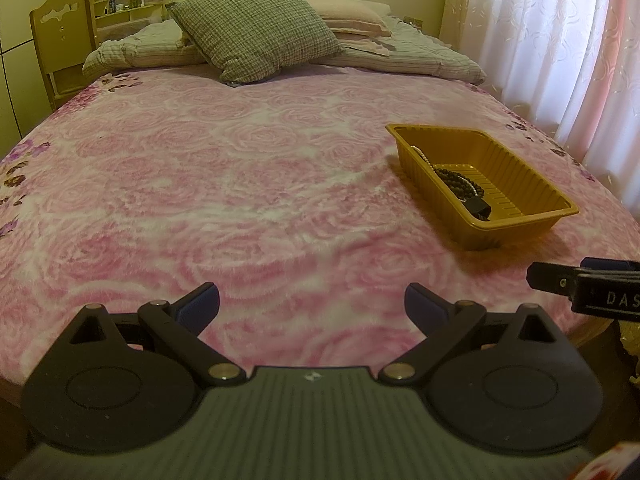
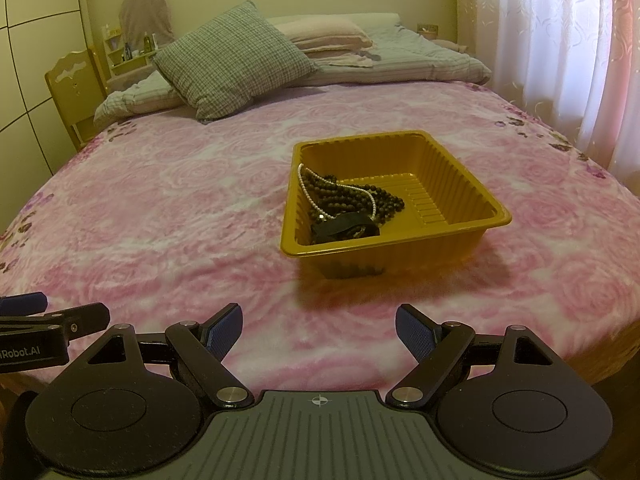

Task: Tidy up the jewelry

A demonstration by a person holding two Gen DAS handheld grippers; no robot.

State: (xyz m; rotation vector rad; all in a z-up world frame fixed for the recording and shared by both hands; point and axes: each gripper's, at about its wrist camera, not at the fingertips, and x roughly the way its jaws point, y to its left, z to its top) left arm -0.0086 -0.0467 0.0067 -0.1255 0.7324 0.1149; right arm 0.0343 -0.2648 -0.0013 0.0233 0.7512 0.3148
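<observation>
A big bed filled most of both views, covered with a pink blanket with roses on it. A checked pillow leaned at the head of the bed, and white curtains hung on the right. A yellow-brown plastic tray sat on the blanket, right in front of the right tool but well apart from it. Inside the tray, on its left side, lay a heap of dark bead strings, a thin white pearl string and a black band.

The right tool stood wide with nothing between its fingers. The left tool was wide and held nothing too. In the right view its side read "Robot.AI". In the left view the right tool's side read "DAS".
</observation>
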